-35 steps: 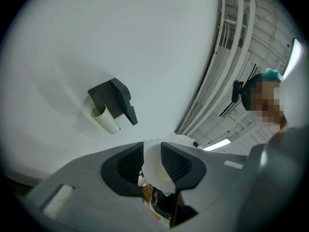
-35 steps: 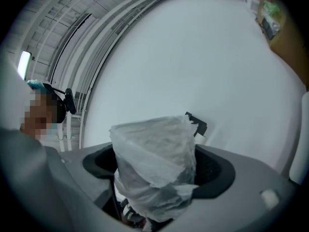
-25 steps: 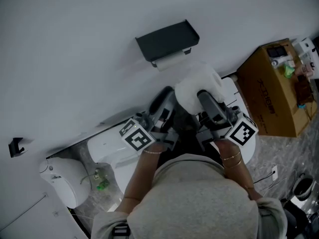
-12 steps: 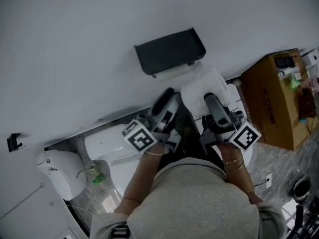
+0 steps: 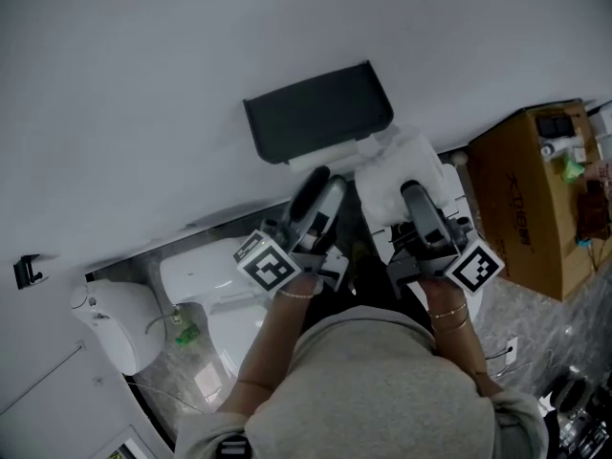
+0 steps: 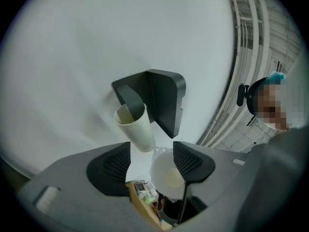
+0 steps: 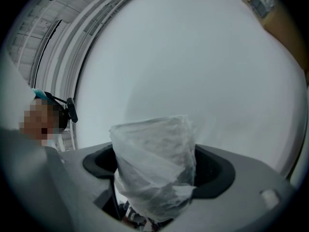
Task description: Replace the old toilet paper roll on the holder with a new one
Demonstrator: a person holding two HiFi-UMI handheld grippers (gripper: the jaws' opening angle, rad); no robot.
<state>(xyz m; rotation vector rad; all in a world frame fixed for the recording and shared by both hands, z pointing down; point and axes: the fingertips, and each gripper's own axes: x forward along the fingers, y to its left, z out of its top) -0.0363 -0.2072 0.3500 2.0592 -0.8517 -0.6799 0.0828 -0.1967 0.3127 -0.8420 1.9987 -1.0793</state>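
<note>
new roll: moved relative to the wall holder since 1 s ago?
Yes. The roll, held in the right gripper, has come up toward the holder: the gap seen earlier is nearly closed at the holder's lower right corner.

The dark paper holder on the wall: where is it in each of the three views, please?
Head view: the holder is upper middle, on the white wall.
Left gripper view: holder at centre, pale tube on its arm.
Right gripper view: not in it.
Shared landmark: that white wall.
</note>
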